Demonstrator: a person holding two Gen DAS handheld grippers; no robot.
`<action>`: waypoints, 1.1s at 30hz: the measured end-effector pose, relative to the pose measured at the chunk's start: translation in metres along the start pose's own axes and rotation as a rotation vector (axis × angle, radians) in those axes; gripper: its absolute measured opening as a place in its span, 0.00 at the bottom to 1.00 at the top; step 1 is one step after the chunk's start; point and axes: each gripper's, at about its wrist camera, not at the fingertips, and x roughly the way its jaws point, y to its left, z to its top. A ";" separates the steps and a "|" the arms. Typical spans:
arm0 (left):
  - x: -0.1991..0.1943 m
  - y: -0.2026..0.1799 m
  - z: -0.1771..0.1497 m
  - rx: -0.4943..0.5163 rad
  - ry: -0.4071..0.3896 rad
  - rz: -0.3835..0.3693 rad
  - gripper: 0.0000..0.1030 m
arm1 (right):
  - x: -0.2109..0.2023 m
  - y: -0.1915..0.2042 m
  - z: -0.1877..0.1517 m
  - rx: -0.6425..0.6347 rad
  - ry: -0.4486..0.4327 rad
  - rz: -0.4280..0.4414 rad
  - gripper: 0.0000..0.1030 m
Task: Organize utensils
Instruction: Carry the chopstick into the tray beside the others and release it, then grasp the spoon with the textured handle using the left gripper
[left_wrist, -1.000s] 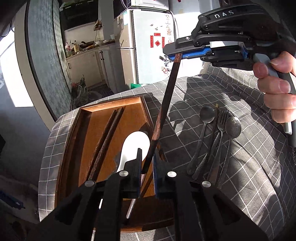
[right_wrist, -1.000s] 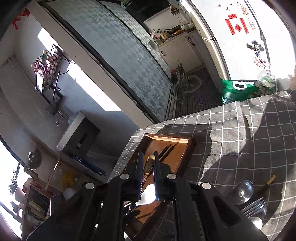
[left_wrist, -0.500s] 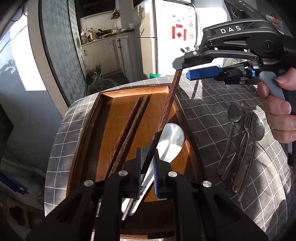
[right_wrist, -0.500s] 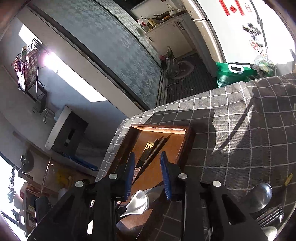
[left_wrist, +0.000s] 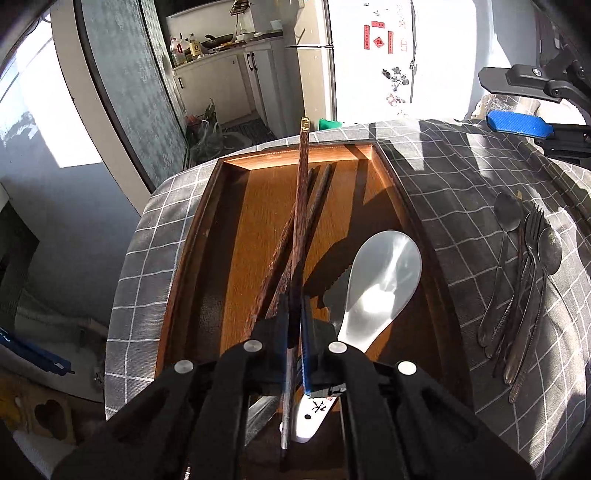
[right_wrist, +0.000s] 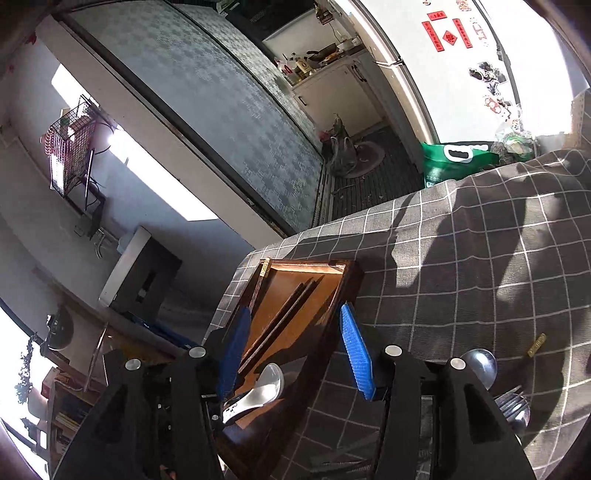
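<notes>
Clamped low, chopstick (left_wrist: 301, 206) tip-down, gold cap far-up

Tray (left_wrist: 388, 177): wood, orange-brown floor with a smooth satin sheen, darker rim.
Chopsticks (left_wrist: 321, 199): dark reddish-brown wood, mottled grain, low gloss; the raised chopstick (left_wrist: 302, 192) carries a small brass-coloured metal cap at its far end.
Rice paddle (left_wrist: 384, 273): white plastic, glossy, strong highlights.
Spoons and fork (left_wrist: 532, 266): metal, dull grey, tarnished.
Counter cover (right_wrist: 480, 280): woven cloth, matt grey with white grid lines, wrinkled.
Tong pads (right_wrist: 354, 350): blue, finely ribbed, rubber-like; arms black matt plastic.
</notes>
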 end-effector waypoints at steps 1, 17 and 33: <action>0.002 0.001 -0.001 -0.002 0.004 -0.001 0.07 | -0.003 -0.003 -0.001 0.000 -0.002 -0.002 0.50; -0.058 -0.051 -0.015 0.122 -0.167 -0.143 0.61 | -0.072 -0.063 -0.027 -0.008 0.000 -0.165 0.57; -0.032 -0.167 -0.021 0.353 -0.124 -0.272 0.43 | -0.054 -0.119 -0.045 0.059 0.080 -0.168 0.33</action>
